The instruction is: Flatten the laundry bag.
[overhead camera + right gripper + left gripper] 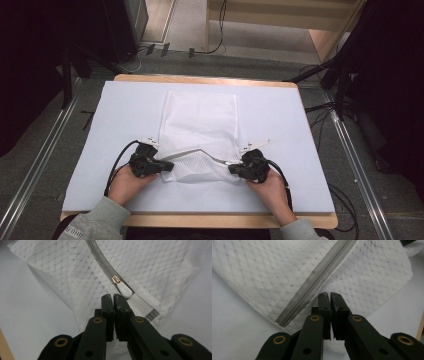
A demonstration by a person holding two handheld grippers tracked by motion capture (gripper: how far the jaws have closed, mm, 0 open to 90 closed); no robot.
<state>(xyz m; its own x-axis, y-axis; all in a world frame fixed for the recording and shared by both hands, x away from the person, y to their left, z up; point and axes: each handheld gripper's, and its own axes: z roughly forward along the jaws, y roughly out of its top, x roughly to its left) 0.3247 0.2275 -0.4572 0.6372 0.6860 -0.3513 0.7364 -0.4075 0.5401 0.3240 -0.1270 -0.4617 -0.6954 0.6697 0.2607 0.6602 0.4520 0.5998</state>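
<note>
No writing can be read on anything. One white mesh bag [199,137] lies on the worktop [120,120], with one grey zipper [192,152] running between the two hand-held grippers. The left hand-held gripper [161,164] has its jaws pressed together on the bag's near left corner; the right hand-held gripper [234,168] is likewise clamped on the near right corner, just beside the one white zipper pull [124,291]. Bare worktop lies open outward of each hand-held gripper.

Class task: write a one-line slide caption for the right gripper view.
Right gripper, jaws shut on the white mesh laundry bag, beside the zipper pull.
</note>
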